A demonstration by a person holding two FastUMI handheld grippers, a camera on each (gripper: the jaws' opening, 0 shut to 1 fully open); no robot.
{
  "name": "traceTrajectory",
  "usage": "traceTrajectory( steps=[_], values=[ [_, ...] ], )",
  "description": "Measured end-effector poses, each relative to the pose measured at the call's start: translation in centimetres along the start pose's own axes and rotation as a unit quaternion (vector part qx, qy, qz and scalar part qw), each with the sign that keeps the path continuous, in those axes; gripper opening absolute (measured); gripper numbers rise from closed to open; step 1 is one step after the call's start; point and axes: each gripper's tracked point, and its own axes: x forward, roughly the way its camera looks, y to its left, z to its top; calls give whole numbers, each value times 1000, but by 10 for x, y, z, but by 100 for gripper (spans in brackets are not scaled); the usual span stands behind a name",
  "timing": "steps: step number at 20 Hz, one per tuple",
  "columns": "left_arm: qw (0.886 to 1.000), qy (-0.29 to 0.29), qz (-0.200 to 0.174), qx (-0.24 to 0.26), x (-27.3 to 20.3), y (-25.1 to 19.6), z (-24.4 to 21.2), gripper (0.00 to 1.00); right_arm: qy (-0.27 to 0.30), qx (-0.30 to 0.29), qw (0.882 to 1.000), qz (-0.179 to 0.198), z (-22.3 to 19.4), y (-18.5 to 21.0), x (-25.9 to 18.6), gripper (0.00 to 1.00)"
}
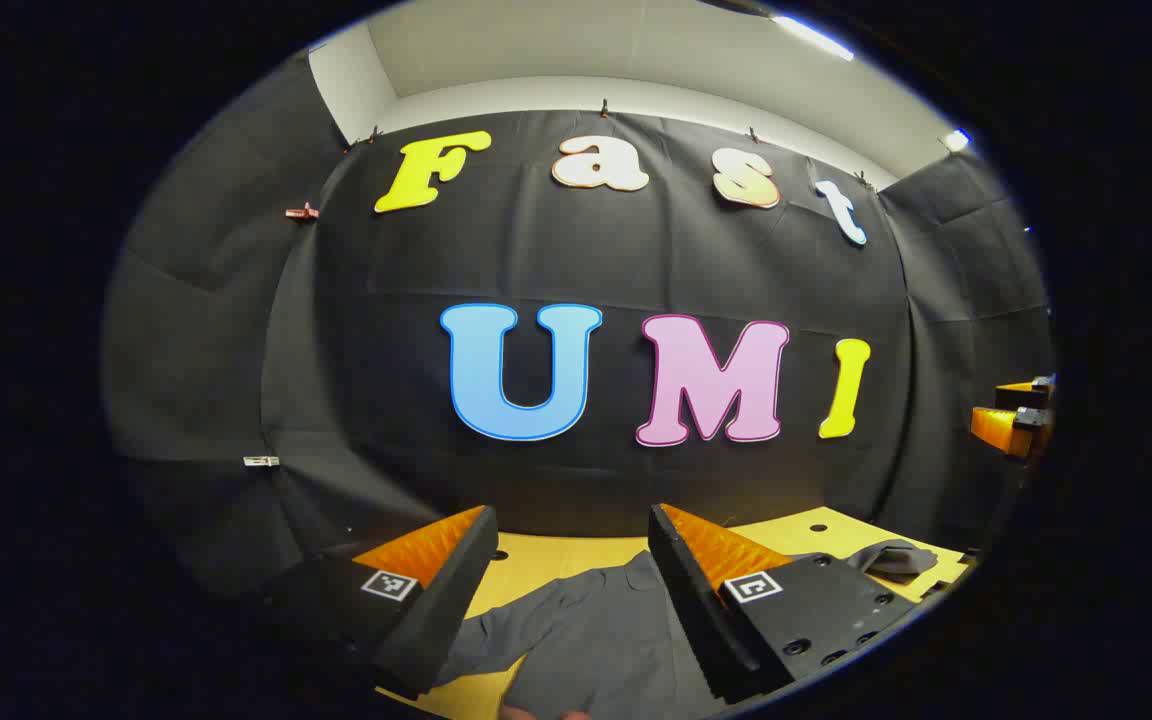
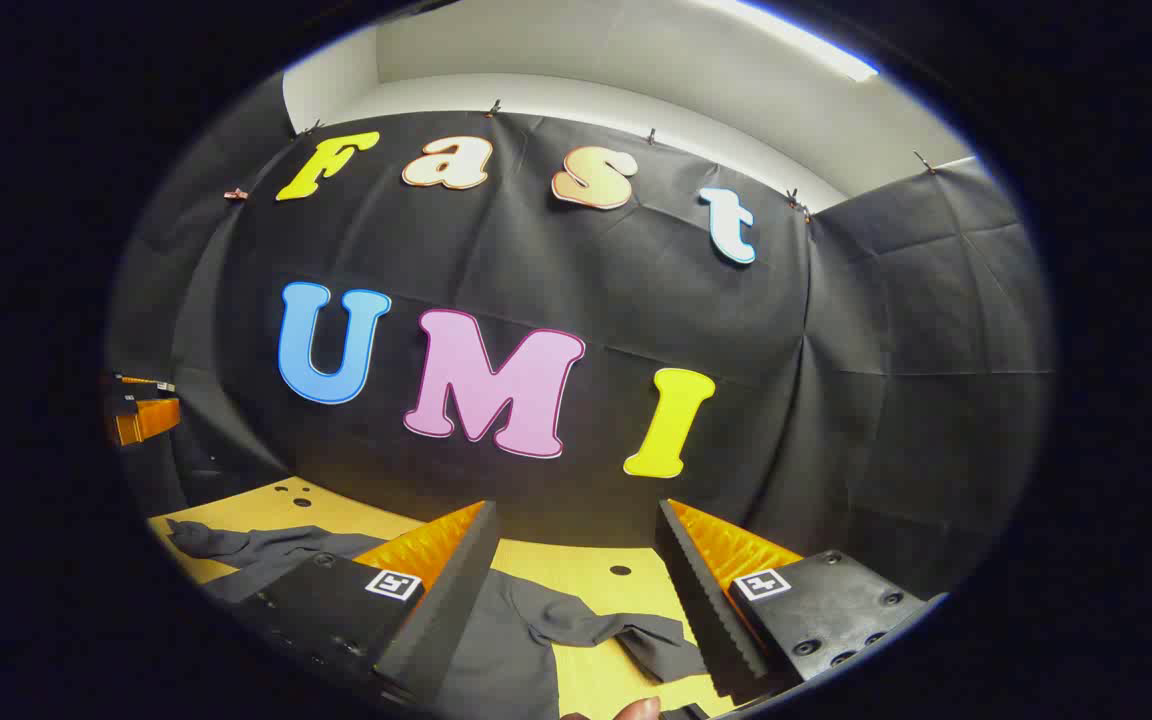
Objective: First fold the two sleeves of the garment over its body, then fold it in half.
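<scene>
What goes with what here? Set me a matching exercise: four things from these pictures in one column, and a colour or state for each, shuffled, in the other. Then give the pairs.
Things
1. shirt
2. table
3. left gripper
4. wall cloth

Colour or state
a. black, clipped up along its top edge
b. yellow, with round holes in its top
c. grey, lying flat with its sleeves spread out
d. open, with fingers apart

Pairs: 1-c, 2-b, 3-d, 4-a
</scene>
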Motion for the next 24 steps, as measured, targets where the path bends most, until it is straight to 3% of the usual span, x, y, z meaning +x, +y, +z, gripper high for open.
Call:
traceTrajectory(
  steps=[16, 20, 24],
  values=[
    [1000, 5, -14, 11, 7, -27, -5, 95, 8, -1, 1000, -8, -10, -20, 5, 97],
    [1000, 9, -20, 11, 14, -47, -8, 95, 33, 1, 999, -7, -36, -41, 15, 97],
    [999, 20, -21, 14, 24, -79, -15, 95, 84, 0, 996, -10, -91, -82, 31, 96]
  ],
)
